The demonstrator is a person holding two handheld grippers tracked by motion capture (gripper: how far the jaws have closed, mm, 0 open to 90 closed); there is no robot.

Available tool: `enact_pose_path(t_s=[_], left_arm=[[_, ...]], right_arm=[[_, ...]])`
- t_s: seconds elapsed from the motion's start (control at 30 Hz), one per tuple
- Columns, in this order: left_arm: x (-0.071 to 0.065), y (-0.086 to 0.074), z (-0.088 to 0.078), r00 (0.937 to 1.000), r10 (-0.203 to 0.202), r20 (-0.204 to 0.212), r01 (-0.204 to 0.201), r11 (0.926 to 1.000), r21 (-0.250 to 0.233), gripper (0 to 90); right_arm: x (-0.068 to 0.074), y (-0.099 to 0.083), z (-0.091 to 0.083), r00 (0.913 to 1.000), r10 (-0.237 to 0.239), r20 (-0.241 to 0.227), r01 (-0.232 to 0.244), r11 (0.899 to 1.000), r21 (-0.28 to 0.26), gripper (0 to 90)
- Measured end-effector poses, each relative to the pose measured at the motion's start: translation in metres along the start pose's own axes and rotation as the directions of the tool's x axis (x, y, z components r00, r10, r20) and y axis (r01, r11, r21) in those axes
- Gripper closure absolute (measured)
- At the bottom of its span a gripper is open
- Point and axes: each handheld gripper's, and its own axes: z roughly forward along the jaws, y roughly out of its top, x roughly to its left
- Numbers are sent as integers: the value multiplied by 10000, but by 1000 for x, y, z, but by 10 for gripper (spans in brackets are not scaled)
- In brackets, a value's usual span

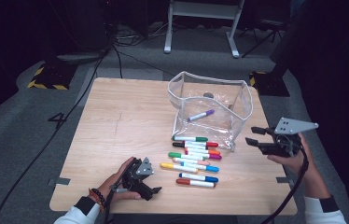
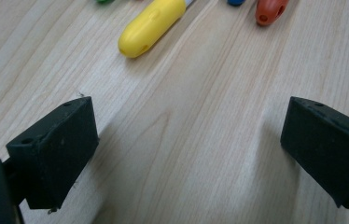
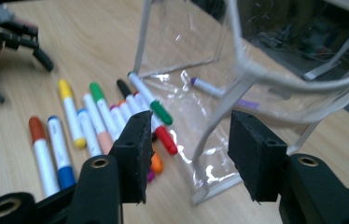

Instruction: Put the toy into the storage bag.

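A clear plastic pouch [image 1: 210, 100] with white trim stands open on the wooden table [image 1: 116, 121], with a purple marker [image 1: 200, 115] inside it. Several coloured markers [image 1: 195, 158] lie in a loose row in front of the pouch. My right gripper [image 1: 252, 135] hovers at the pouch's right front corner, jaws open and empty; in the right gripper view the pouch's trimmed edge [image 3: 219, 116] shows between them. My left gripper [image 1: 154, 190] rests low at the table's front left, open and empty, with the yellow marker [image 2: 151, 27] just beyond its jaws.
The table's front edge runs just under my left hand [image 1: 116, 184]. Beyond the table lie a grey floor, black cables [image 1: 60, 126] and a white stand's legs [image 1: 200, 28]. Bare wood spreads across the left half of the table.
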Motion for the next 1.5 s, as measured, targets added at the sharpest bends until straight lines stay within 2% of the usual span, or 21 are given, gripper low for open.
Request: enact_pose_path(t_s=[0.03, 0.13, 0.17, 0.2, 0.23, 0.3, 0.43, 0.5, 0.53, 0.57, 0.63, 0.67, 0.77, 0.8, 0.87, 0.97, 1.13, 1.17, 1.37, 1.43, 1.5], left_arm=[[1, -2, -2, 10000, -19, -38, 19, 10000, 8, 43], [2, -5, -5, 9999, -35, -125, 35, 10000, 27, 43], [2, -5, -5, 9999, -35, -125, 35, 10000, 27, 42], [2, -6, -6, 9999, -100, -107, 100, 10000, -2, 42], [2, -7, -7, 9998, -107, -168, 107, 9999, 0, 43], [2, -7, -7, 9998, -130, -163, 130, 9999, 14, 43], [2, -7, -7, 9998, -131, -157, 131, 9999, 16, 42], [2, -7, -7, 9998, -124, -159, 125, 9999, 17, 43], [2, -7, -7, 9998, -124, -159, 125, 9999, 17, 43], [2, -7, -7, 9998, -130, -157, 131, 9999, 16, 43], [2, -7, -7, 9998, -131, -158, 131, 9999, 17, 43], [2, -7, -7, 9998, -126, -156, 127, 9999, 18, 43], [2, -7, -7, 9998, -122, -151, 122, 9999, 21, 42], [3, -7, -7, 9999, -79, -140, 79, 10000, 17, 42], [3, -7, -6, 9999, -93, -137, 93, 10000, 20, 42], [3, -7, -6, 9999, -74, -126, 75, 10000, 19, 41], [3, -6, -6, 9999, -100, -115, 99, 10000, -6, 41], [3, -6, -6, 9999, -101, -117, 101, 9999, -5, 41], [3, -6, -5, 9999, -67, -98, 67, 10000, 16, 40], [3, -6, -5, 9999, -54, -111, 55, 10000, 23, 40], [3, -6, -5, 9999, -54, -111, 54, 10000, 23, 40]], right_arm=[[12, -13, 2, 9999, -33, -141, 35, 9999, 110, 502], [27, -26, 8, 9988, -163, -467, 180, 9992, 352, 501], [27, -26, 8, 9988, -163, -467, 180, 9992, 352, 501], [32, -30, 11, 9979, -161, -621, 185, 9991, 391, 501], [45, -38, 18, 9944, -197, -1037, 240, 9989, 401, 502], [53, -42, 25, 9914, -107, -1304, 157, 9992, 379, 504], [78, -49, 49, 9765, -288, -2134, 419, 9975, 571, 513], [92, -52, 65, 9652, -507, -2565, 704, 9952, 685, 525], [92, -52, 65, 9652, -507, -2565, 704, 9952, 685, 525], [104, -54, 80, 9526, -754, -2949, 1094, 9889, 1006, 531], [107, -55, 84, 9483, -823, -3065, 1199, 9871, 1059, 532], [115, -57, 94, 9398, -846, -3311, 1320, 9835, 1234, 537], [119, -59, 100, 9343, -839, -3466, 1360, 9823, 1288, 547], [123, -61, 108, 9277, -890, -3626, 1505, 9779, 1450, 557], [124, -61, 111, 9264, -878, -3662, 1502, 9779, 1454, 564], [130, -61, 124, 9157, -1004, -3891, 1699, 9742, 1485, 589], [134, -60, 134, 9096, -1022, -4026, 1760, 9728, 1506, 598], [136, -59, 138, 9086, -1120, -4025, 1888, 9695, 1564, 598], [148, -53, 152, 8970, -1110, -4279, 1880, 9719, 1420, 597], [152, -51, 157, 8923, -1278, -4330, 2093, 9669, 1460, 597], [154, -50, 160, 8902, -1278, -4373, 2086, 9676, 1419, 599]])
